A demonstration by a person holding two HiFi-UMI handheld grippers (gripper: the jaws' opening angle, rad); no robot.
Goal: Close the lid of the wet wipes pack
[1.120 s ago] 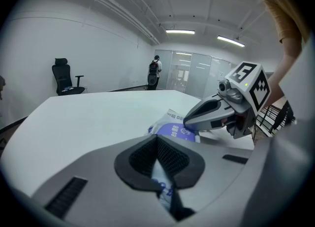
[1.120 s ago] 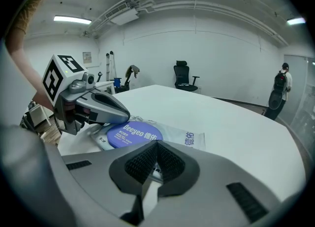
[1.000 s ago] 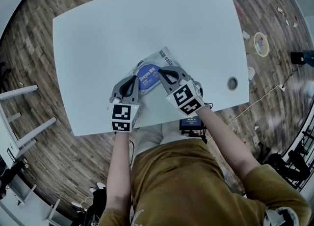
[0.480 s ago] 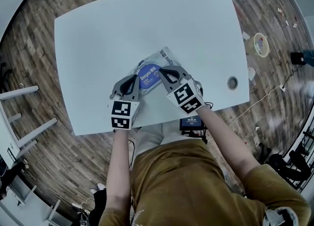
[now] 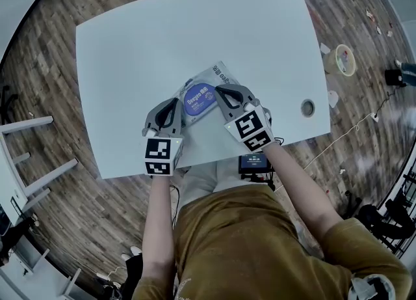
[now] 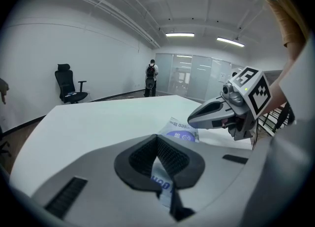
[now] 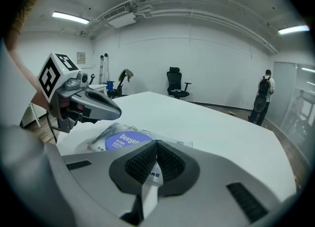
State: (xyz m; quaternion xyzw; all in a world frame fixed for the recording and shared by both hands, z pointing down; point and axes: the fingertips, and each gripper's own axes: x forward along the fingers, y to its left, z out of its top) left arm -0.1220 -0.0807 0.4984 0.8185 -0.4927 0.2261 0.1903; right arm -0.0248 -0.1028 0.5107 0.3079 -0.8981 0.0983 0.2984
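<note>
Wet wipes pack (image 5: 216, 76): crinkled film, oval blue lid (image 5: 199, 101).

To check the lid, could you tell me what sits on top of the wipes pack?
A round blue lid lies flat on the pack. The left gripper and the right gripper overlap its near edges in the head view, hiding what lies there.

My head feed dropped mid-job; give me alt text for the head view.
A wet wipes pack with a blue oval lid lies on a white table. The left gripper and right gripper, tongs shut, flank it at its edges.
</note>
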